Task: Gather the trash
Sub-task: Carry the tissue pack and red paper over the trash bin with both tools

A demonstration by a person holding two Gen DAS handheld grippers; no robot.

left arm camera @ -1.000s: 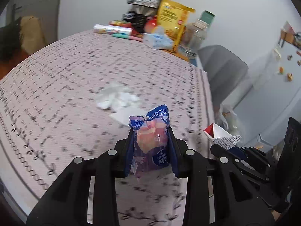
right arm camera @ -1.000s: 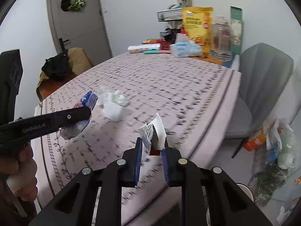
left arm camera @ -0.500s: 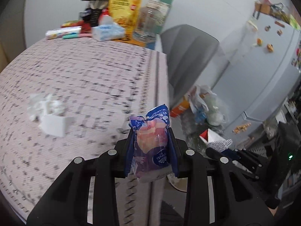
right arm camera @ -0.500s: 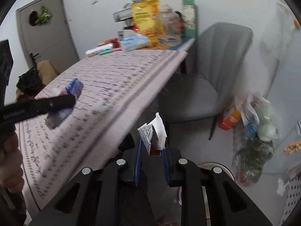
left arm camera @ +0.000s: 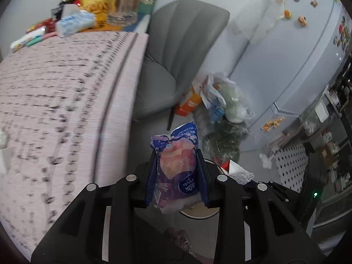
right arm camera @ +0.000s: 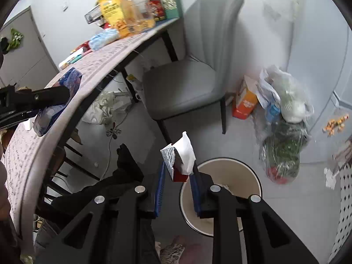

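My left gripper (left arm camera: 177,171) is shut on a crumpled blue and pink tissue packet (left arm camera: 176,167), held past the table edge above the floor. It also shows at the left of the right wrist view (right arm camera: 57,101). My right gripper (right arm camera: 177,173) is shut on a folded white and red paper wrapper (right arm camera: 180,156). It hangs just left of and above a round cream waste bin (right arm camera: 253,176) on the floor. The bin's rim peeks out under the packet in the left wrist view (left arm camera: 198,214), where the wrapper (left arm camera: 236,171) also shows.
The table with a pink patterned cloth (left arm camera: 55,92) is on the left, with snacks and jars at its far end. A grey chair (right arm camera: 193,66) stands beside it. Full plastic bags (right arm camera: 283,118) and an orange carton (right arm camera: 245,103) lie by the white fridge (left arm camera: 297,55).
Both grippers have swung right, off the table and down toward the floor, each holding its trash. The waste bin has come into view under the right gripper.
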